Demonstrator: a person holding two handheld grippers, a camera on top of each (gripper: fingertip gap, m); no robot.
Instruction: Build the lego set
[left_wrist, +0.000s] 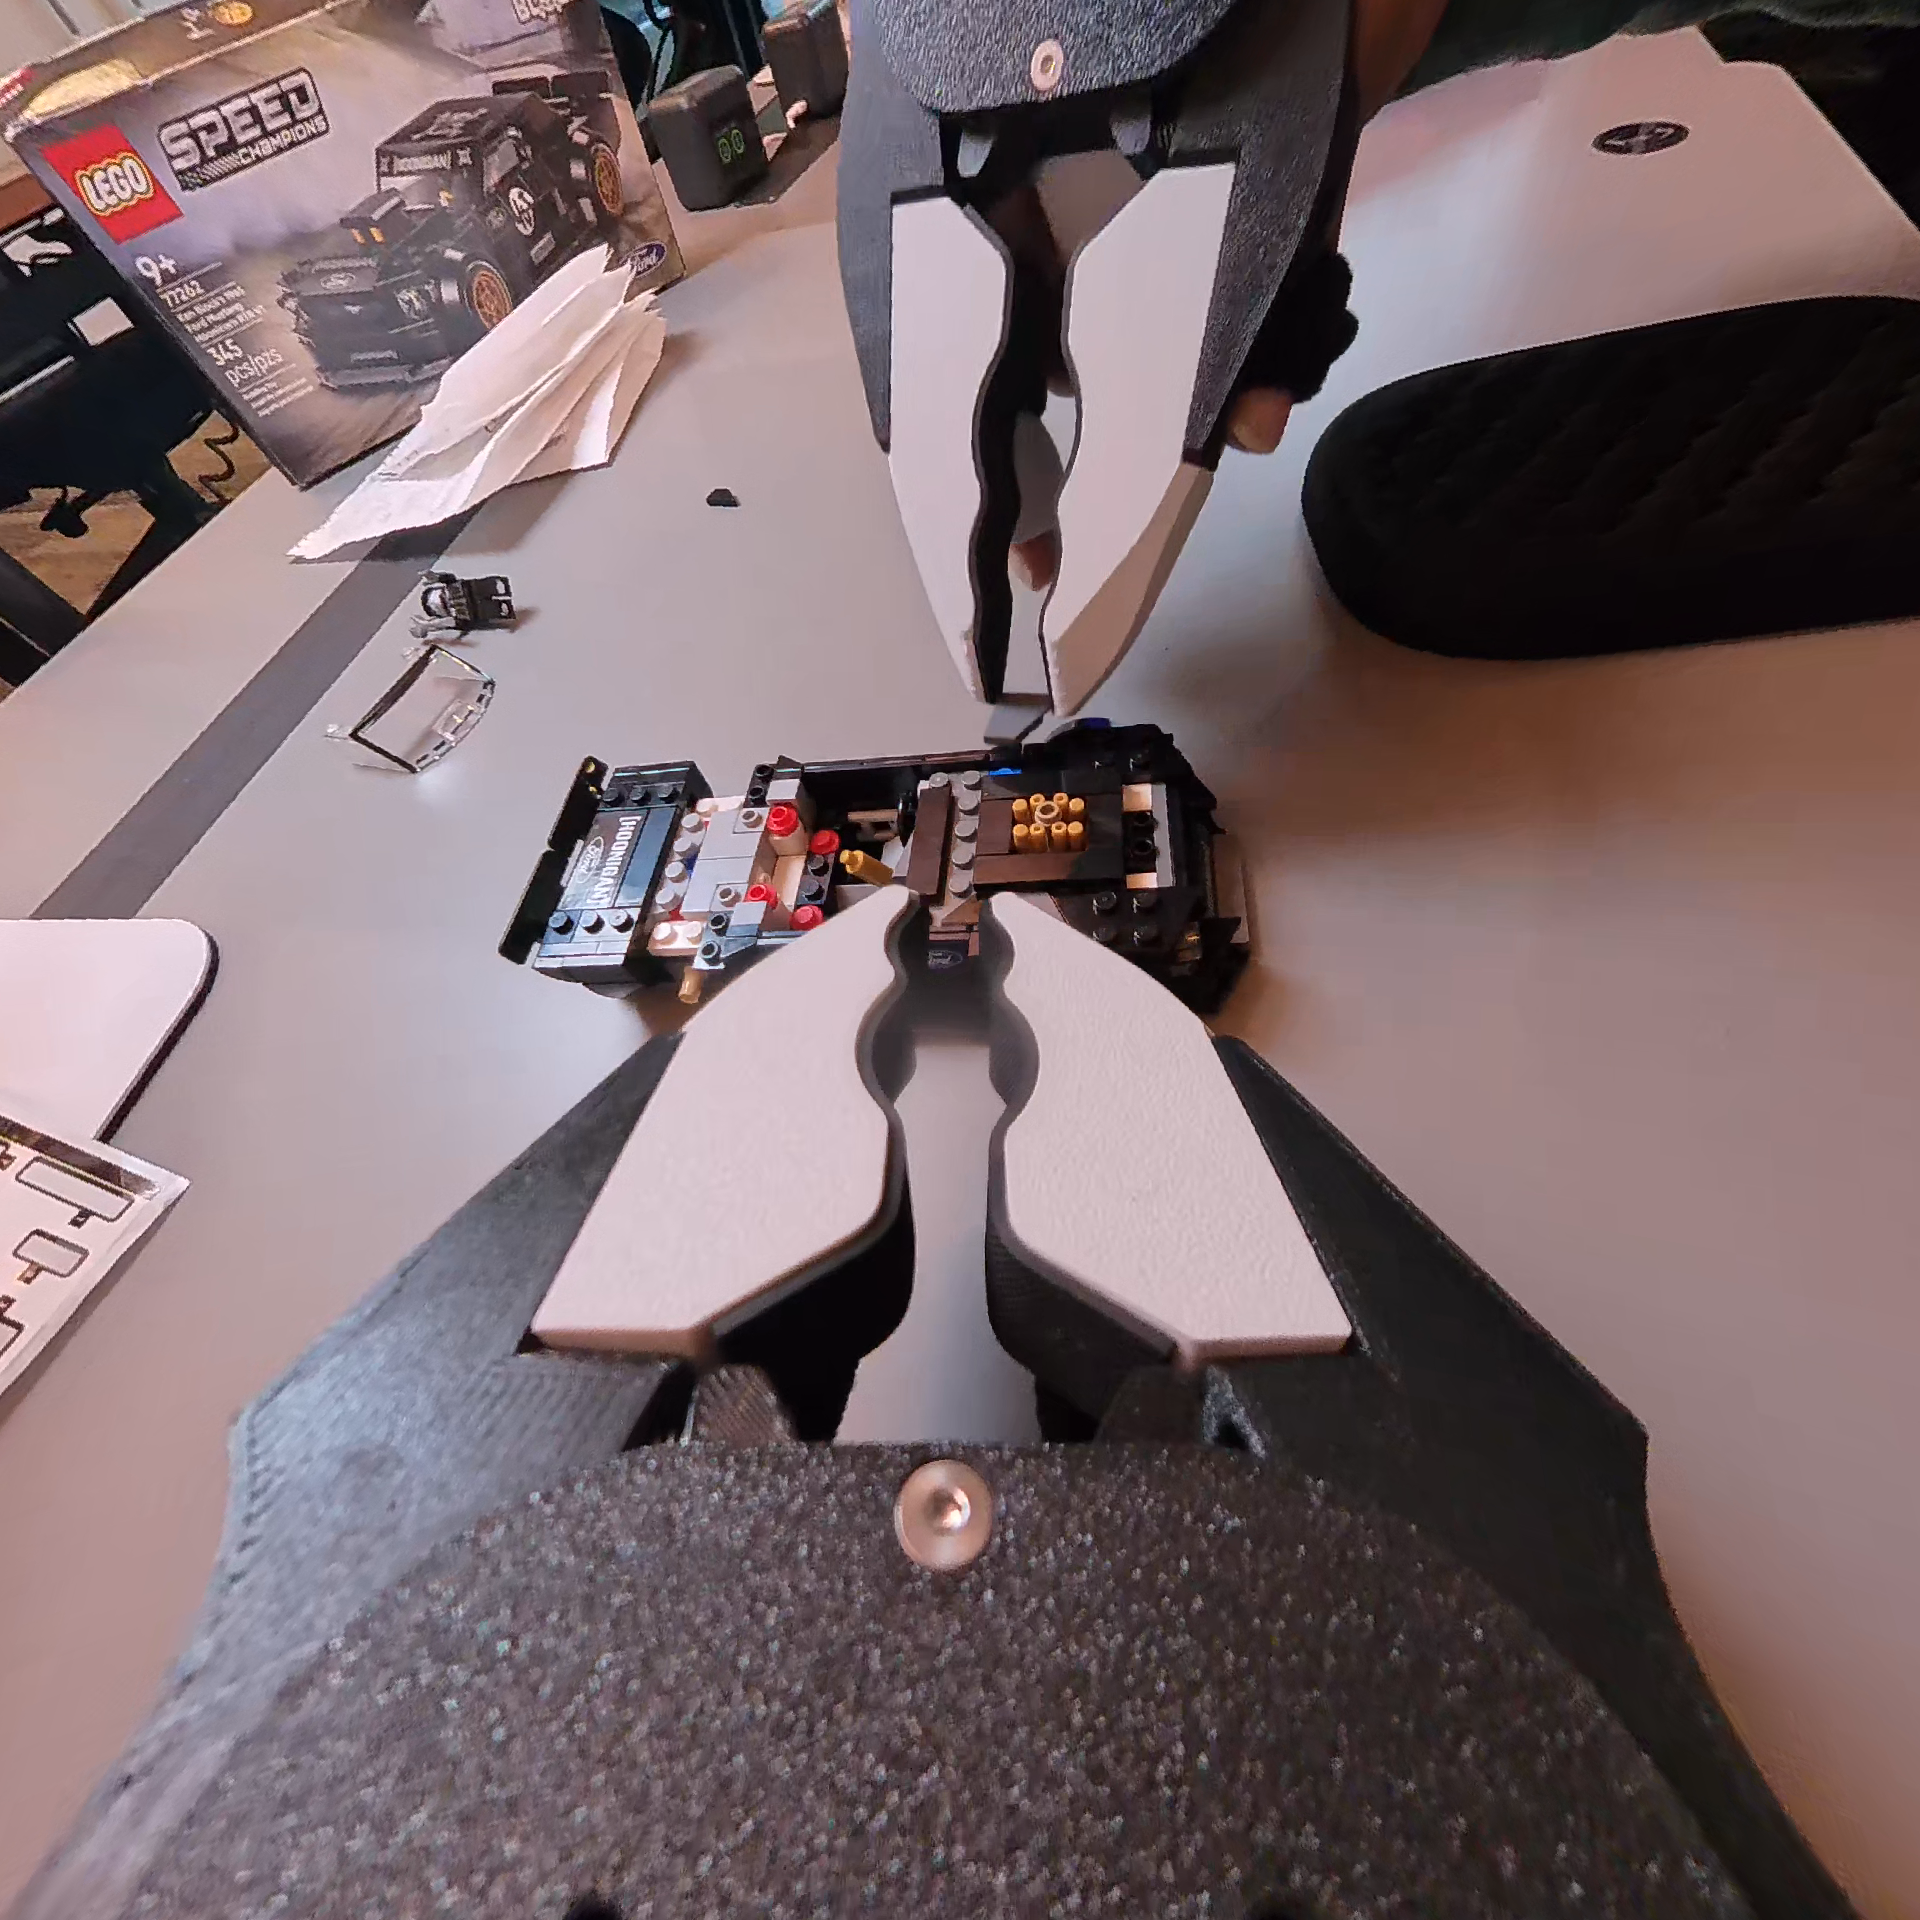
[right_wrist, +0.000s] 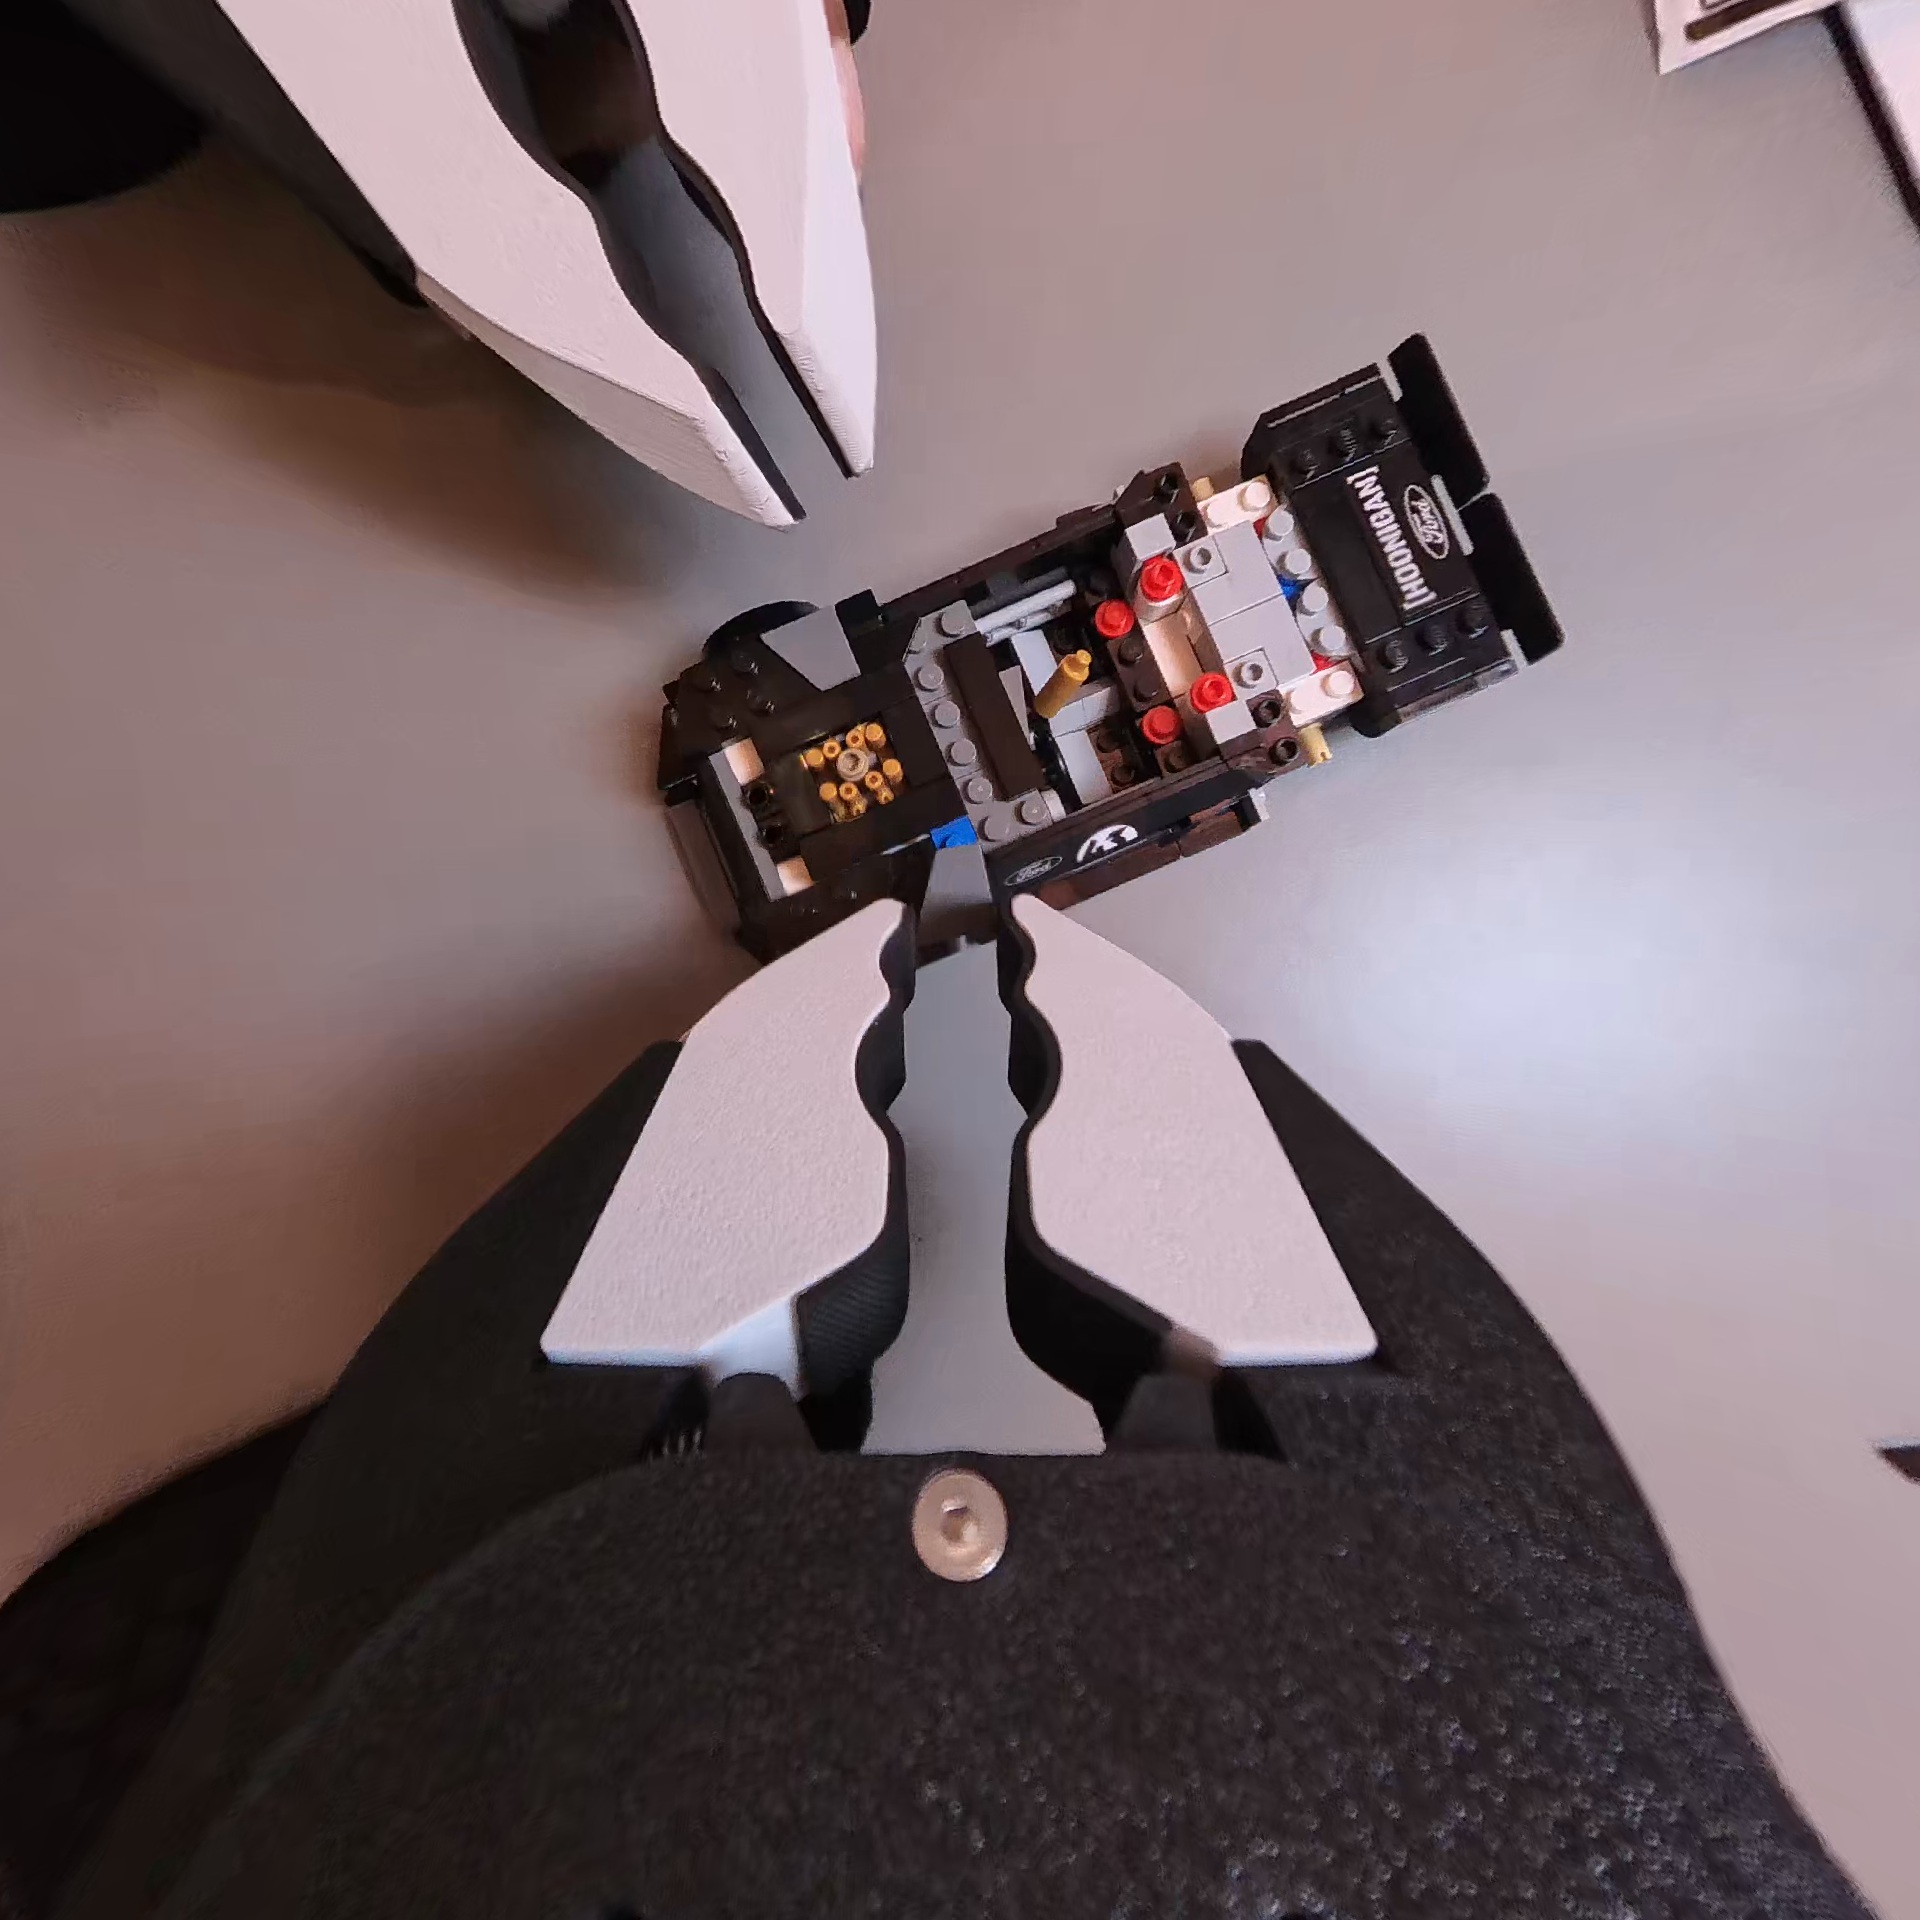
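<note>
Left wrist view: grey table (left_wrist: 727, 644), box (left_wrist: 343, 229), paper (left_wrist: 520, 416).

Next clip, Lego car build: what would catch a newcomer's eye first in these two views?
The half-built black Lego car in the middle of the grey table, roof off, with red studs and a gold engine cluster showing. Two pairs of white-padded tongs close on it from opposite sides: the right tongs pinch a small grey piece at the car's side, and the left tongs reach its other side. Behind, the set's box stands beside crumpled white paper.
</note>
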